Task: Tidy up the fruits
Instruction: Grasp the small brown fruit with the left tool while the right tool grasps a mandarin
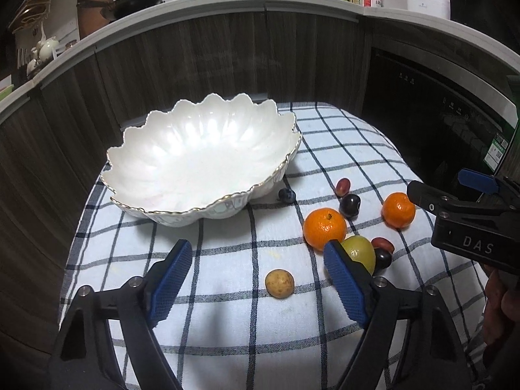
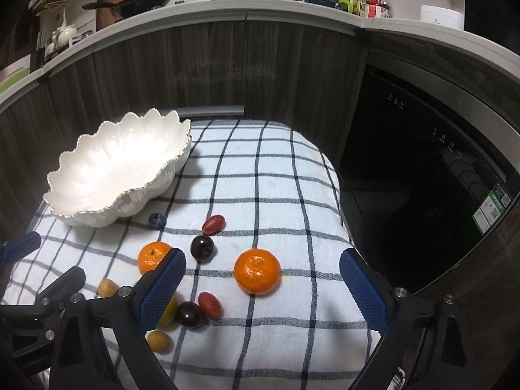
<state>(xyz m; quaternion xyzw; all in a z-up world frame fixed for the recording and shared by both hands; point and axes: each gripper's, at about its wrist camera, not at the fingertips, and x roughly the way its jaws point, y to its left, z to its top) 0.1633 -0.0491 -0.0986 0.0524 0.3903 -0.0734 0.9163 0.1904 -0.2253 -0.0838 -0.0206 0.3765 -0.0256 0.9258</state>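
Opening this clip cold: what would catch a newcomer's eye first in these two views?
The big white scalloped bowl with a gold rim, sitting empty at the far left of the blue-checked cloth. Next, the two bright mandarins among small dark and red grapes scattered on the cloth in front of it and to its right. Both grippers, left gripper and right gripper, hang open above the fruit, holding nothing.

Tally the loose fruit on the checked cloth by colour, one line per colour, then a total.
Orange mandarins: 2
Dark purple, round: 2
Red grapes: 2
Tan-yellow, small and round: 2
Green-yellow: 1
Blueberry: 1
Total: 10, none in the white bowl
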